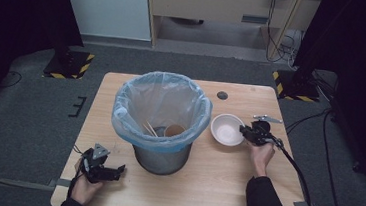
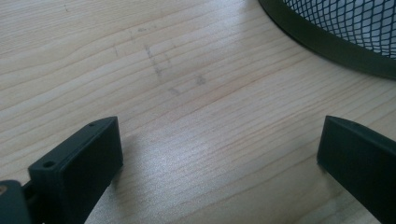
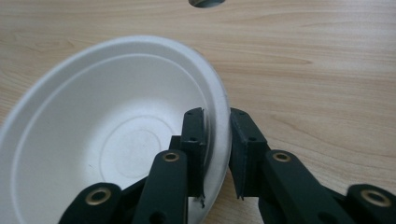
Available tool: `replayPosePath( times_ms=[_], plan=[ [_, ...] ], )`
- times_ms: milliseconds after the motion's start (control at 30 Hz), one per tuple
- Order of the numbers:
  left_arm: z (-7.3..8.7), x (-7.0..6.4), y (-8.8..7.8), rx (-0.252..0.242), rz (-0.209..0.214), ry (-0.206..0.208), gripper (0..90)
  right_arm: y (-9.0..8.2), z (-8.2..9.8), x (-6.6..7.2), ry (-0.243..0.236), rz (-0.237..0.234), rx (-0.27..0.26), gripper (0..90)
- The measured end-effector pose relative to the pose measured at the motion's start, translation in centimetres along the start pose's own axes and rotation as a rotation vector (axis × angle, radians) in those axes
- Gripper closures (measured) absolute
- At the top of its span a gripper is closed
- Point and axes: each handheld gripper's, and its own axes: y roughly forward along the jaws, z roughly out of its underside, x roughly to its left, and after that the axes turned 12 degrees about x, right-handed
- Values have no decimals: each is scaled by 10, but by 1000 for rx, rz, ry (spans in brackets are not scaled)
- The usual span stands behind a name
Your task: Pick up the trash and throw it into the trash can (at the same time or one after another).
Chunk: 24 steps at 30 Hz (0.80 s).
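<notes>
A white paper bowl [image 1: 226, 129] [image 3: 107, 135] sits on the wooden table [image 1: 214, 186] to the right of the bin. My right gripper [image 1: 244, 131] [image 3: 217, 140] is shut on the bowl's near rim, one jaw inside the bowl and one outside. My left gripper [image 1: 117, 171] [image 2: 219, 158] rests low over the bare table at the front left, jaws wide apart with nothing between them. A mesh bin [image 1: 162, 116] lined with a blue plastic bag stands mid-table; its dark base rim [image 2: 327, 42] appears in the left gripper view.
Inside the bin lie wooden sticks [image 1: 148, 128] and a brown cup [image 1: 174, 130]. A round cable hole [image 1: 222, 95] [image 3: 205, 2] is in the tabletop behind the bowl. The right gripper's cable [image 1: 295, 168] trails off the table's right side.
</notes>
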Motion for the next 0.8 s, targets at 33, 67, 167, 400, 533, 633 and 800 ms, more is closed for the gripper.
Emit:
replayPosePath(
  times_ms=[33,67,167,400,533,633,800],
  plan=[
    [0,0,0,0,0,0,0,-1,-1,0,-3,-2,-4,798],
    [0,0,0,0,0,0,0,-4,-2,1,-6,-11,-14,807],
    [0,0,0,0,0,0,0,-9,-3,3,-15,-24,-24,816],
    [0,0,0,0,0,0,0,-21,-8,8,-48,-21,-56,826],
    [0,0,0,0,0,0,0,-29,-11,10,-64,-14,-81,833],
    [0,0,0,0,0,0,0,-34,-13,10,-61,-18,-100,835],
    [0,0,0,0,0,0,0,-37,-12,10,-90,20,-89,835]
  ],
)
